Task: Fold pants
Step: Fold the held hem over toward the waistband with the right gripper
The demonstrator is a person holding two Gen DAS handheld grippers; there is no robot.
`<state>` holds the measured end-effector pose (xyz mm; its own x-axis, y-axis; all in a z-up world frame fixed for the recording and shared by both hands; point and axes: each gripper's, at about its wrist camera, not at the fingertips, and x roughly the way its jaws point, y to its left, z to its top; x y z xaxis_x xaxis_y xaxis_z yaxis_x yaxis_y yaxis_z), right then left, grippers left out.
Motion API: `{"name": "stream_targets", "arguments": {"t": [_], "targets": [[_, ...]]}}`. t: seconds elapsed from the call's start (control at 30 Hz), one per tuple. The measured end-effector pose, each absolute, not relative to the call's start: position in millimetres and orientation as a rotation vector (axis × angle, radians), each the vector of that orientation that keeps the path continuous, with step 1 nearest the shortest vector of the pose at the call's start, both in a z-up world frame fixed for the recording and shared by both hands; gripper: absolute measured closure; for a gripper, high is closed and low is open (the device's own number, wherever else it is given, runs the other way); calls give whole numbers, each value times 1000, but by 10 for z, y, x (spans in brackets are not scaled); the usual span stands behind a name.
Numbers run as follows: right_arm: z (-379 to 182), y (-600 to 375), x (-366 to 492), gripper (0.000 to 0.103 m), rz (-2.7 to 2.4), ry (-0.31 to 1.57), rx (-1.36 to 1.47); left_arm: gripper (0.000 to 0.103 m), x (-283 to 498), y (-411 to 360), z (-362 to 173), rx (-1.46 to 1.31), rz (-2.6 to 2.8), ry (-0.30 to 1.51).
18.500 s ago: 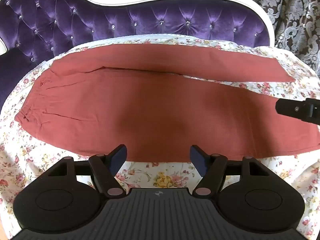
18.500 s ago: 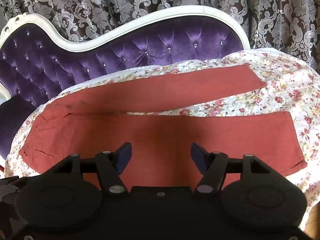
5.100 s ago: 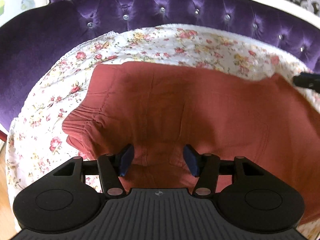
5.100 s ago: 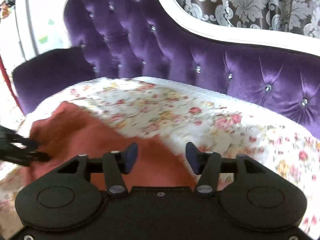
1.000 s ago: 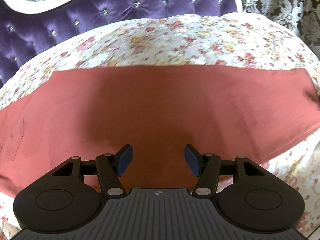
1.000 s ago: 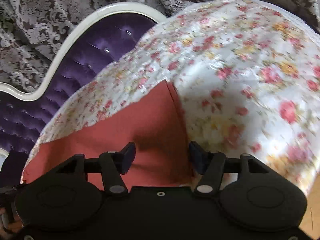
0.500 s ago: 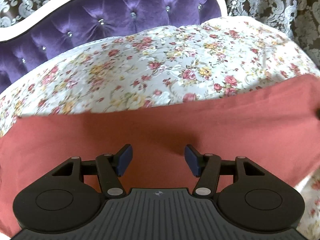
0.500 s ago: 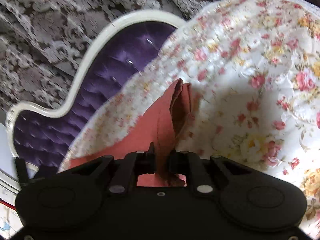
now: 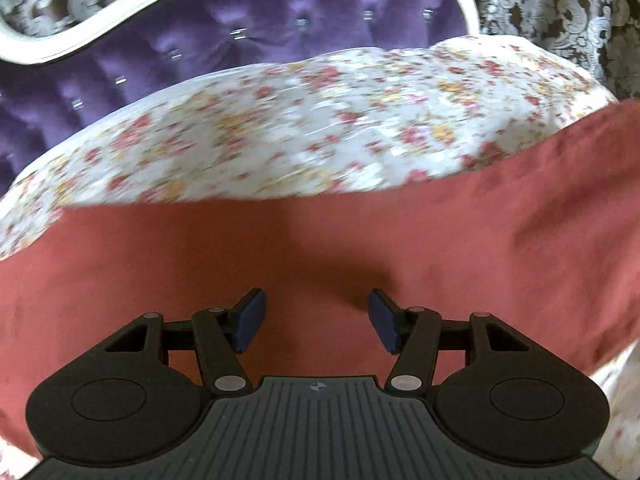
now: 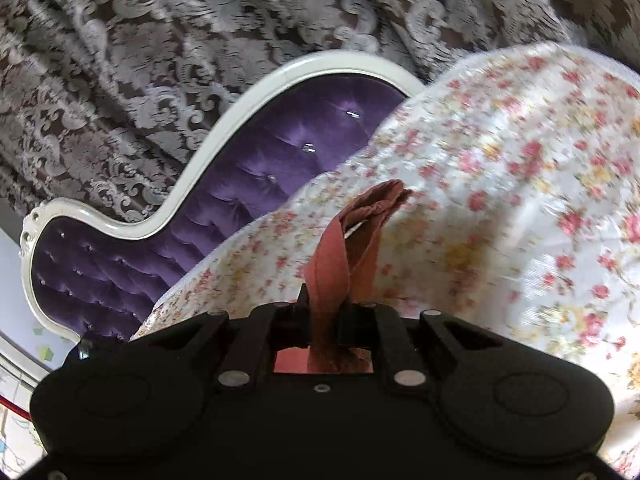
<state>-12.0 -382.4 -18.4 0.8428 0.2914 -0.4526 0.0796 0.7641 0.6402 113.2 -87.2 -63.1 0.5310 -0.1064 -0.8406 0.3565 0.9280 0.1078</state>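
**Pants pinched at one end, flat at the other**

Pants (image 9: 320,248), rust-red, lie stretched across the flowered sheet (image 9: 320,120) that covers the seat of the purple tufted sofa (image 9: 280,40). From the left wrist view they fill the whole lower band of the picture, from the left edge over to the right, where the cloth climbs toward the upper corner. The left gripper (image 9: 316,318) hangs over the middle of that red cloth, tilted downward, its blue pads (image 9: 250,320) standing well apart with nothing pinched between them; whether they touch the fabric below, I cannot tell. This view is smeared with blur.

Over on the right side, the right gripper (image 10: 324,320) has just snapped its jaws together, and they are clamped on a bunch of the pants (image 10: 340,256). A folded strip of red fabric rises out from between the black fingers and ends in a crumpled tip above the sheet (image 10: 500,200). Behind it curve the sofa's white frame (image 10: 192,176) and the grey patterned curtain (image 10: 160,60).
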Motion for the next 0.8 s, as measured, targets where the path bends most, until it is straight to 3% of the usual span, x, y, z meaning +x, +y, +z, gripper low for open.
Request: {"name": "stream_targets", "arguments": {"t": [0.3,0.63,0.73,0.8], "targets": [[73,-2467,496,84,350,598,608,47,837,378,-541,186,-95,973],[-481,-767,1126,84,509,753,421,47,644,1413,-466,108,86,965],[-690,-462,1167,73,509,772,337,47,589,1593,-466,74,111,976],[-765,-366,1121,57,552,778,298,47,554,1650,-459,62,123,974]]}}
